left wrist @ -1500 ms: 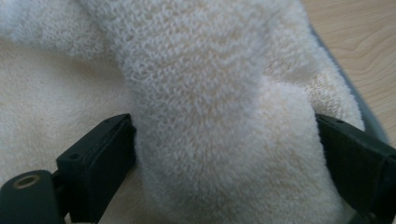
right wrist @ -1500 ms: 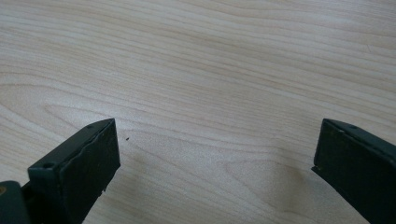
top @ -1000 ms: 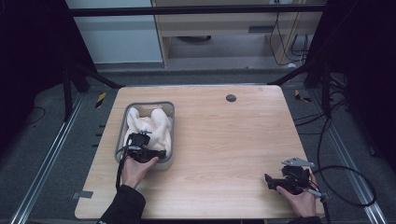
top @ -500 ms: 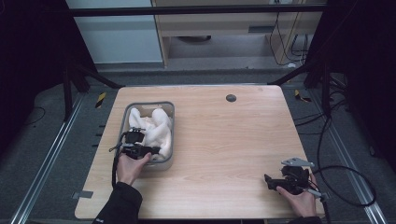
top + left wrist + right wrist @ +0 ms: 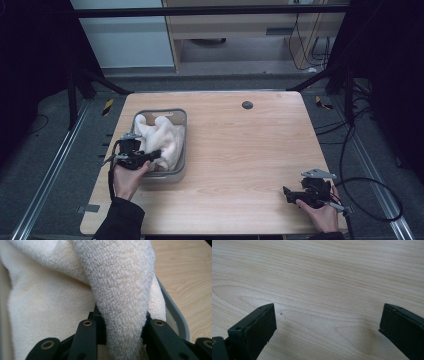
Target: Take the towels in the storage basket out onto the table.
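Counting one towel [image 5: 162, 140] in one tray [image 5: 180, 176]: left gripper [image 5: 150, 159], level over the tray's near end, has just closed, pinching a towel fold; right gripper [image 5: 289, 194] rests wide open on the table [image 5: 240, 150].

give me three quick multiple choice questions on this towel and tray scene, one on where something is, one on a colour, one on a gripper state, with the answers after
1. Where does the towel lie?
A. in the grey tray
B. on the floor
C. at the table's right edge

2. What colour is the towel?
A. dark blue
B. cream white
C. red

3. How does the left gripper stand?
A. wide open over bare wood
B. shut on nothing
C. shut on a fold of towel

Answers: 1 A, the high view shows it heaped inside the tray on the table; 2 B, pale terry cloth in both views; 3 C, the left gripper view shows its jaws, which have just been closing, pinching the fold.
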A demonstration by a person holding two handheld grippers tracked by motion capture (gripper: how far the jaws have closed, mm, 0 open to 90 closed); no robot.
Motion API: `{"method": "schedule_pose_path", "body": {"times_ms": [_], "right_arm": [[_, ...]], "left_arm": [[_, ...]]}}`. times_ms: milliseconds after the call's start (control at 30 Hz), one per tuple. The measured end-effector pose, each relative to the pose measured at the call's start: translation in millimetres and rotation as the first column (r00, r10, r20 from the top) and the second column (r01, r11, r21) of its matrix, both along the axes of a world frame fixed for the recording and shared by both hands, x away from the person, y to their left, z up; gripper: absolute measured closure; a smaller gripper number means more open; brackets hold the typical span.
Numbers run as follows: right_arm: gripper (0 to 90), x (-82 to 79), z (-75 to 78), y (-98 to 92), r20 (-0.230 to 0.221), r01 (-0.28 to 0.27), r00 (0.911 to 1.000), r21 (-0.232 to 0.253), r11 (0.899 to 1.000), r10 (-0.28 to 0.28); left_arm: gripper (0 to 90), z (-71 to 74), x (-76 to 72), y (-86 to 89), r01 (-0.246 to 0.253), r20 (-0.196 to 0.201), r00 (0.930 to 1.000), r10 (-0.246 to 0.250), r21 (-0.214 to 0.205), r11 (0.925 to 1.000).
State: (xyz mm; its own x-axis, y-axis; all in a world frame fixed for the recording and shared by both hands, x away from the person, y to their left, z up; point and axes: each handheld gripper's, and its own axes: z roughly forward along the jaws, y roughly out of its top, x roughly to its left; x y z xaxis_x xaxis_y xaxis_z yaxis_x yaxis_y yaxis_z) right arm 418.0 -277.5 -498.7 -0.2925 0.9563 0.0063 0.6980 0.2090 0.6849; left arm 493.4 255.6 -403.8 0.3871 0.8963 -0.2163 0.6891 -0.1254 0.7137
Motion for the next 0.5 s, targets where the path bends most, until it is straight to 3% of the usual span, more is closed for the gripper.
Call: {"method": "schedule_pose_path", "body": {"times_ms": [333, 500], "right_arm": [[0.9, -0.1, 0.2, -0.2, 0.001, 0.000, 1.0000, -0.001, 1.000, 0.000], [0.9, -0.2, 0.2, 0.0, 0.003, 0.001, 1.0000, 0.000, 1.000, -0.001]], "left_arm": [[70.3, 29.1, -9.6, 10.3, -0.002, 0.087, 0.9962, 0.004, -0.026, 0.9997], [70.7, 49.8, -15.5, 10.5, 0.008, 0.143, 0.9897, -0.003, -0.037, 0.9993]]}}
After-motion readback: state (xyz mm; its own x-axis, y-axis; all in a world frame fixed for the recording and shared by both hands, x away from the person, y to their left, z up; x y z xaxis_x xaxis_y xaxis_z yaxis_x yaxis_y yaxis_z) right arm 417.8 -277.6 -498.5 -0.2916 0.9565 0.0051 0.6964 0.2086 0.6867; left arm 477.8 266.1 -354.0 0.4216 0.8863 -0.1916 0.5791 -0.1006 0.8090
